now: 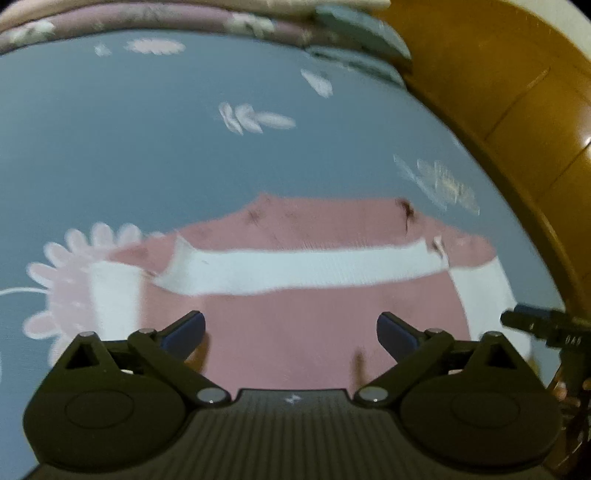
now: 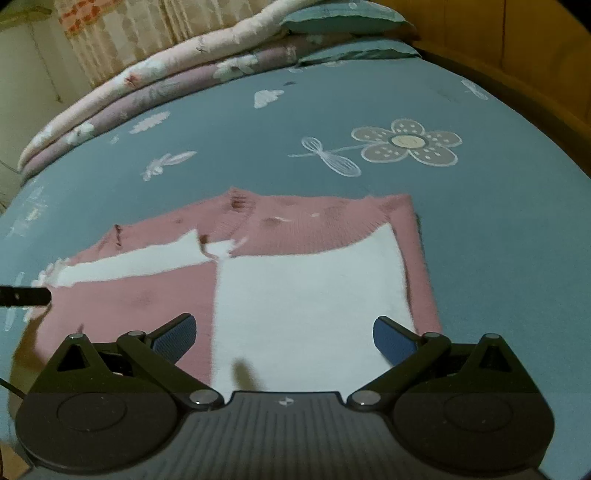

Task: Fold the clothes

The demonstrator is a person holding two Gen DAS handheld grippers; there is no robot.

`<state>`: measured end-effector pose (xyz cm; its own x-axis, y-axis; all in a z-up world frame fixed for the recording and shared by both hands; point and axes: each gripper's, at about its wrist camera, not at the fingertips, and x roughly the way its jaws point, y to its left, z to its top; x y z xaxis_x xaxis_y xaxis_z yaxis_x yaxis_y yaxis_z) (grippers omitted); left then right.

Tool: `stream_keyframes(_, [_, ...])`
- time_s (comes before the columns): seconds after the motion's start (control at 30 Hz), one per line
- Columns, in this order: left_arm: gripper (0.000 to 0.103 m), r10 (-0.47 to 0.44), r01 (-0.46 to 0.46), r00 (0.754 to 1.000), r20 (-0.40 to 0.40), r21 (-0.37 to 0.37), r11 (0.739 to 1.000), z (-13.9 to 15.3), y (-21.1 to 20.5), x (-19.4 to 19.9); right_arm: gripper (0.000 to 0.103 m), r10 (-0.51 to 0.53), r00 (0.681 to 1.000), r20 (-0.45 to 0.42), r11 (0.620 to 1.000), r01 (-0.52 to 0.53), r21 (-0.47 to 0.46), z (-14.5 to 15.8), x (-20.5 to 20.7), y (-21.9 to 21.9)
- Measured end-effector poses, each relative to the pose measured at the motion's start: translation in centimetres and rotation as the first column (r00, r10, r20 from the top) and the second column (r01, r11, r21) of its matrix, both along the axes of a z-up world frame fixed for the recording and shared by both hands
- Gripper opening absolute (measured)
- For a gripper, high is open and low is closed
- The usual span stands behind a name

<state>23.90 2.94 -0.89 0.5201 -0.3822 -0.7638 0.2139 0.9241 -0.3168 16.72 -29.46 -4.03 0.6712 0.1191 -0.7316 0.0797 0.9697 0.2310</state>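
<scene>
A pink and white knitted sweater [image 1: 295,325] lies flat on the blue bedsheet [image 1: 147,155], with a white sleeve [image 1: 295,269] folded across its pink body. My left gripper [image 1: 291,332] hovers over the pink part, its jaws wide apart and nothing between them. In the right wrist view the same sweater [image 2: 295,229] shows a large white panel [image 2: 310,306] beside its pink half. Over that panel hangs my right gripper [image 2: 284,336], open and empty. The other gripper's tip [image 2: 26,295] pokes in at the left edge.
The bedsheet [image 2: 480,258] carries white flower prints [image 2: 406,142]. Folded quilts [image 2: 147,81] and pillows [image 2: 351,18] lie along the far side. A wooden headboard [image 1: 517,110] runs along the right. The right gripper's body [image 1: 546,328] shows at the left wrist view's right edge.
</scene>
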Motion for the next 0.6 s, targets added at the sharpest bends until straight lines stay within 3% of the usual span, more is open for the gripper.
stream_keyframes(0.2, [0.087,0.133,-0.132,0.991,0.023,-0.044,0.99,1.0,5.5,-1.5,0.103,0.041,0.999,-0.002,0.999,-0.041,0.029,0.4,0.5,1.6])
stream_keyframes(0.33, [0.084,0.229,-0.234,0.972,-0.051,-0.174,0.957,-0.7,9.9,-2.4,0.103,0.064,0.998,-0.007,0.998,-0.064,0.016,0.8,1.3,3.4])
stream_keyframes(0.5, [0.084,0.229,-0.256,0.964,-0.135,-0.234,0.938,-3.4,12.0,-2.3,0.103,0.08,0.997,-0.004,0.996,-0.08,-0.025,1.7,1.5,5.6])
stream_keyframes(0.6, [0.084,0.197,-0.243,0.965,-0.171,-0.312,0.919,-4.7,12.3,-1.8,0.103,0.076,0.997,-0.006,0.996,-0.077,-0.045,2.1,1.3,6.6])
